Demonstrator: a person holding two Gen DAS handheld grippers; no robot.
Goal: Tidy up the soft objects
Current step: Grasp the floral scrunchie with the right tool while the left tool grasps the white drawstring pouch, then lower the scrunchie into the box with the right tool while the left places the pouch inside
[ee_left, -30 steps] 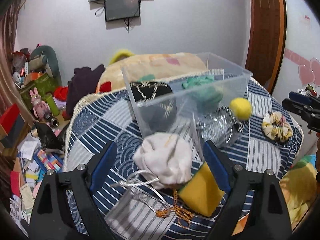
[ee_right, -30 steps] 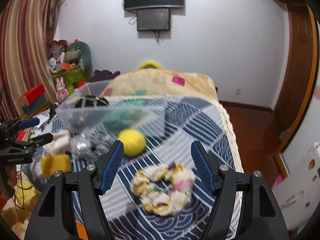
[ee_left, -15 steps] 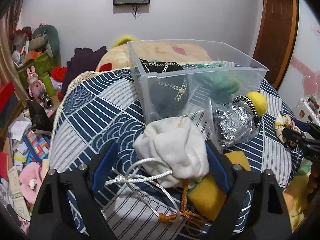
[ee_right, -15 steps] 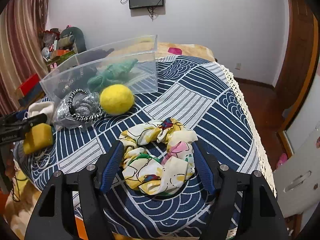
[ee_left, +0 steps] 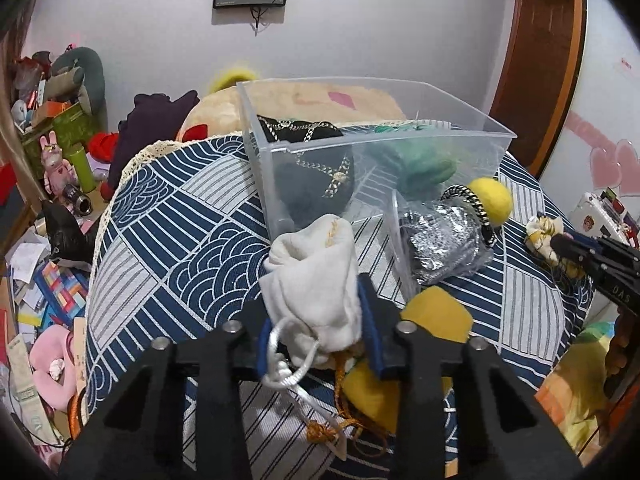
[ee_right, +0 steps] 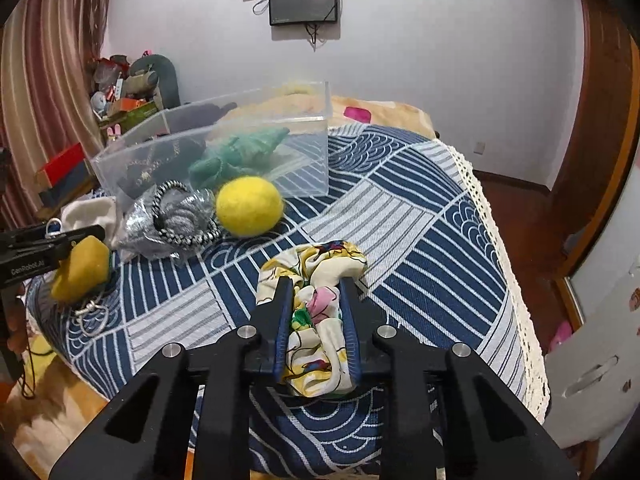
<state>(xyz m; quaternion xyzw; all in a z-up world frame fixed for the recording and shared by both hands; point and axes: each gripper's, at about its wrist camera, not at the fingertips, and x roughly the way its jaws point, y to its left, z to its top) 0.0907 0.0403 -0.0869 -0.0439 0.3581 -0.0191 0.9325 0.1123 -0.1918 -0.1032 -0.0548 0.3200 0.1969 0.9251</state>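
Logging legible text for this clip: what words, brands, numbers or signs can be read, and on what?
"GenRobot.AI": on the side of the left gripper, seen from the right wrist view.
"DAS": partial lettering on the right gripper, seen from the left wrist view; the rest is cut off.
Red mark on the wall: too small to read.

"GenRobot.AI" on left gripper [ee_right: 76, 236]

Both views are evenly lit by soft, diffuse indoor light; shadows are faint. Strong fisheye distortion bows the walls and the brown wooden door frame [ee_left: 536, 60], with black vignetting at the corners. Focus is sharp centrally. Mild glare marks the clear plastic storage box [ee_right: 312, 148].
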